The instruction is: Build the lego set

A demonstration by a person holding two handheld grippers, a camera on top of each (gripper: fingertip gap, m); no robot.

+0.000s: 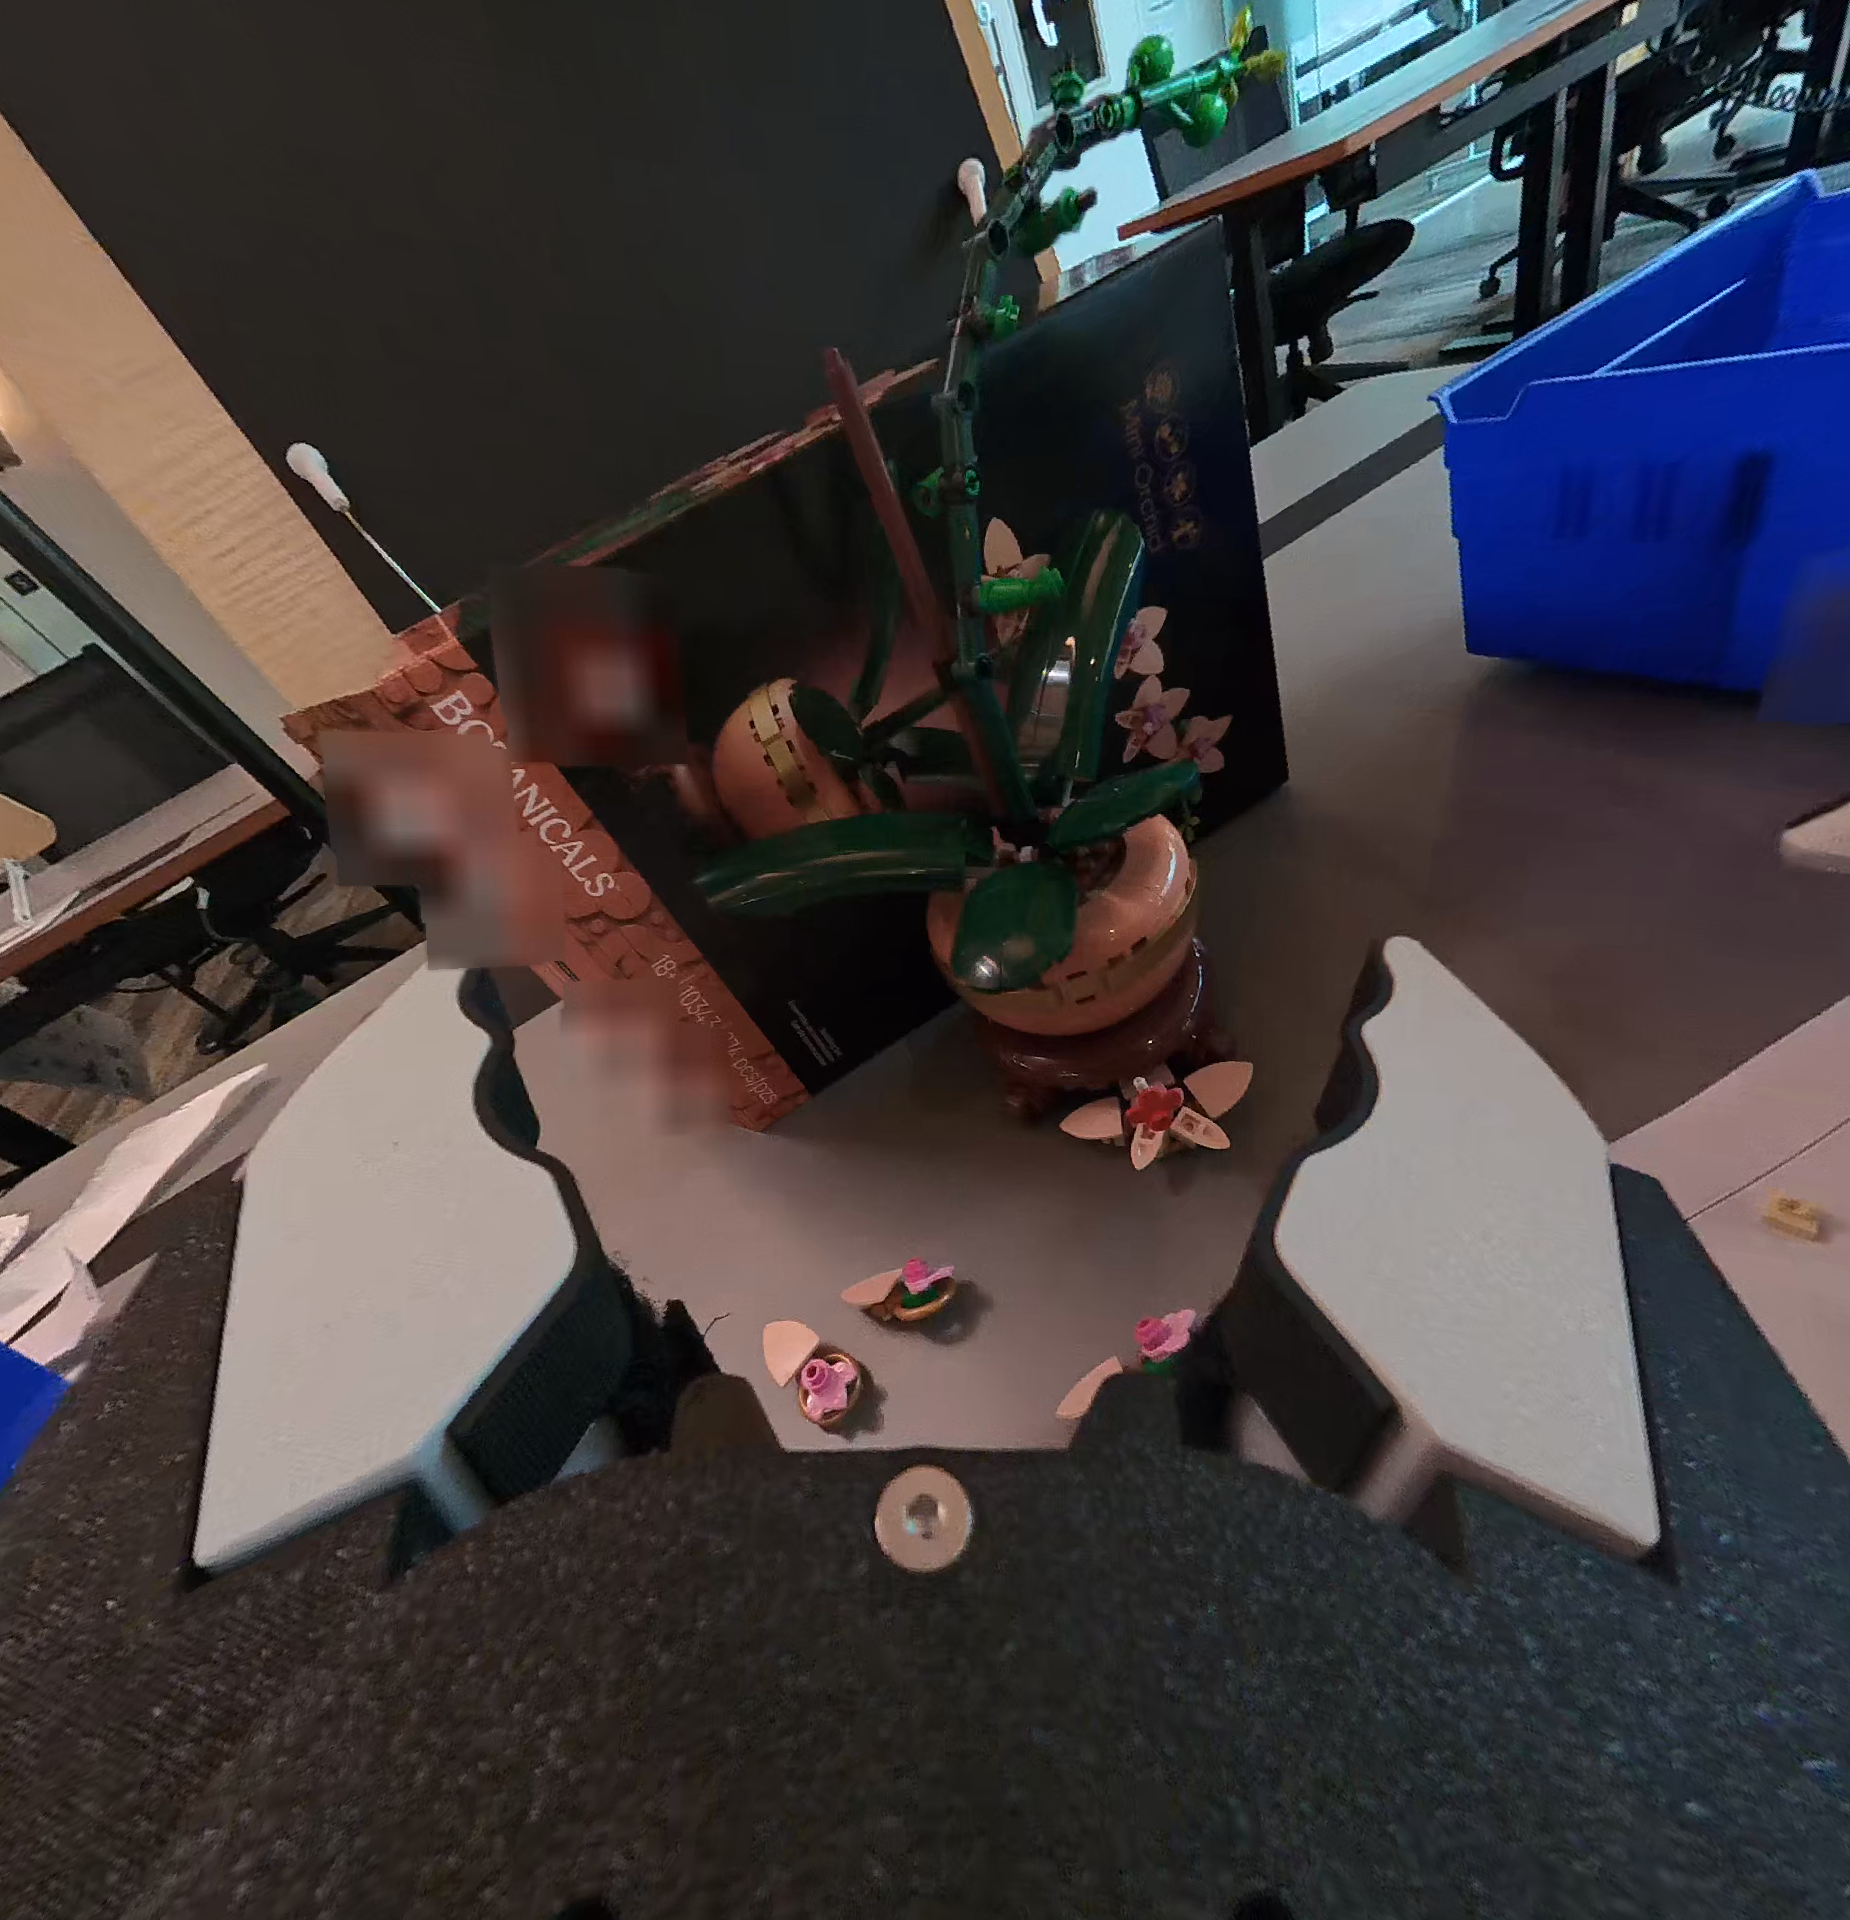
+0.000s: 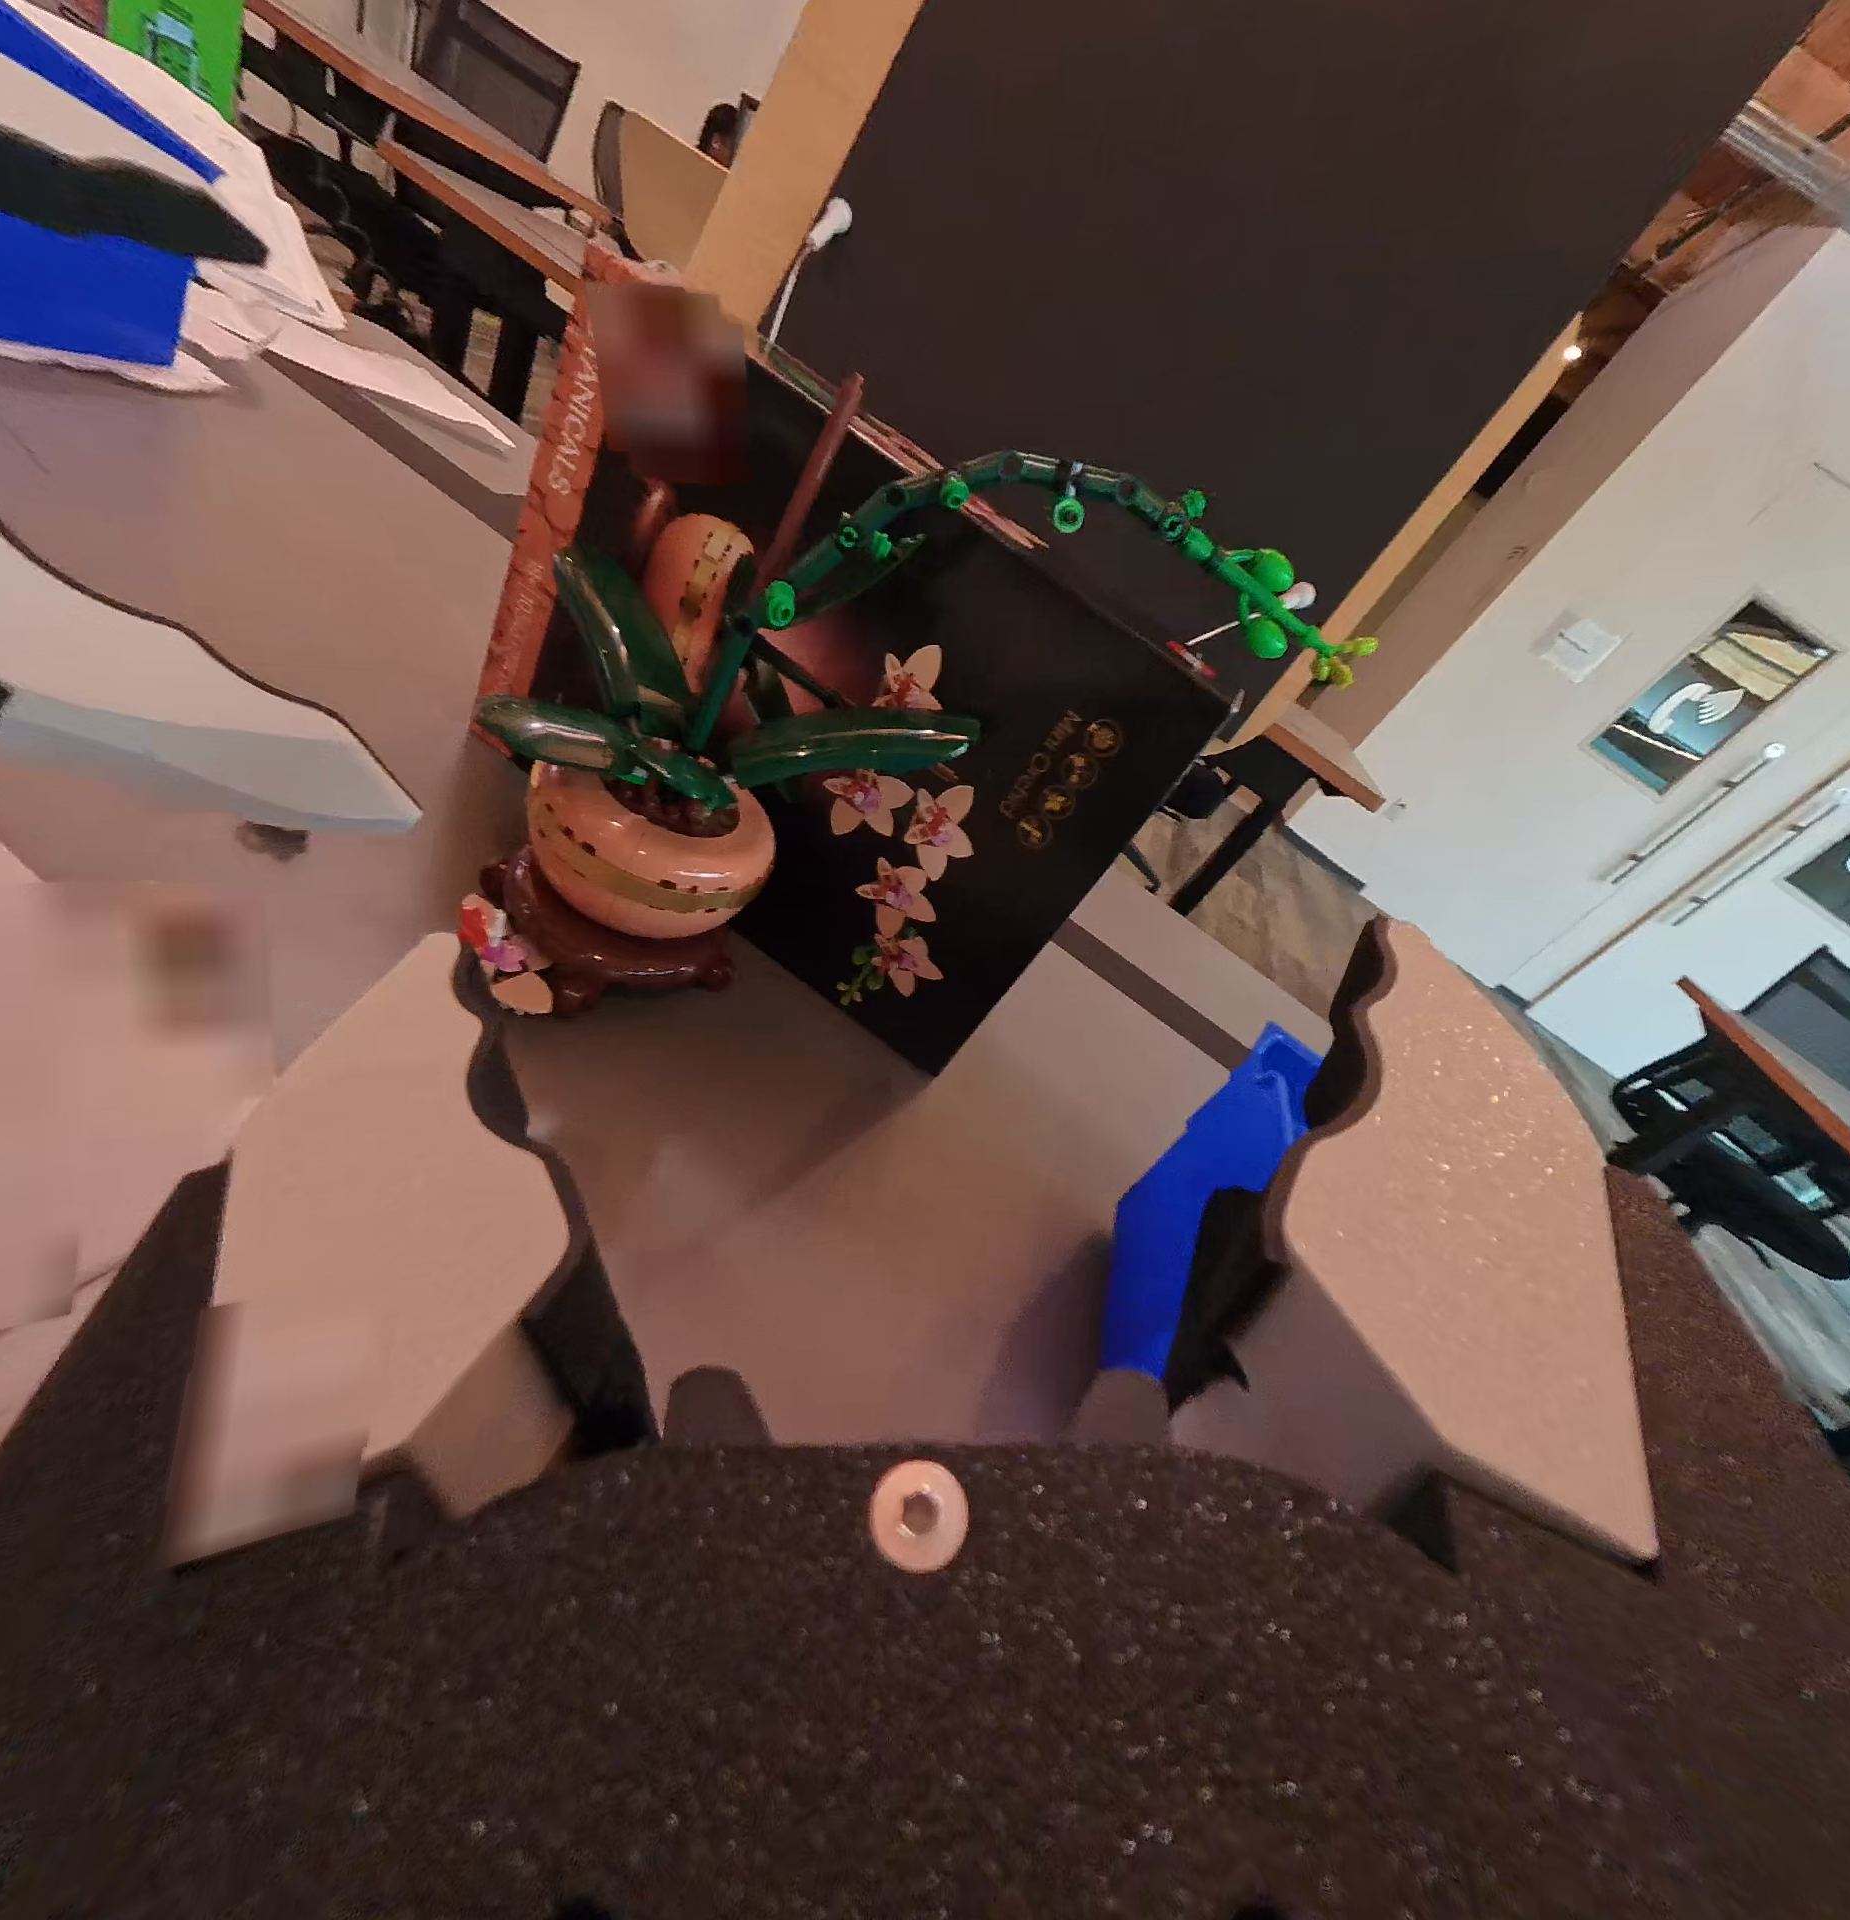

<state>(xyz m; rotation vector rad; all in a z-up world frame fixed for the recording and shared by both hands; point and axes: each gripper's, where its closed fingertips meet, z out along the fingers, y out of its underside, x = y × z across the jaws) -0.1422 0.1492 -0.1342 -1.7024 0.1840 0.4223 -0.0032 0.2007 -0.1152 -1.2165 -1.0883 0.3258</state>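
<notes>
Plainly, the left gripper (image 1: 926,1039) is spread wide and holds nothing; its pale fingers (image 1: 1461,1195) frame the lower middle of the left wrist view over a grey table (image 1: 1523,831). Nearest to it, low in the frame between the fingers, lie three small flower pieces (image 1: 905,1291), pink on tan cups, each loose on the table and touching neither pad. They look light, hard and smooth, likely to skid or snap apart if pinched askew; the cup rim seems the safest place to grip. Farther up, a larger loose blossom (image 1: 1160,1117) rests against the brown base of a brick-built orchid pot (image 1: 1066,935), centre frame, whose thin green stem (image 1: 968,436) arches to the top. The stem looks jointed and frail; the round pot seems the sturdier hold.

The right gripper (image 2: 926,1039) likewise stands wide open and empty, with a blue bin (image 2: 1201,1195) beside its right finger, lower right.

Behind the pot stands a dark printed box (image 1: 1129,416) bearing flower pictures and lettering, which I leave unread.
</notes>
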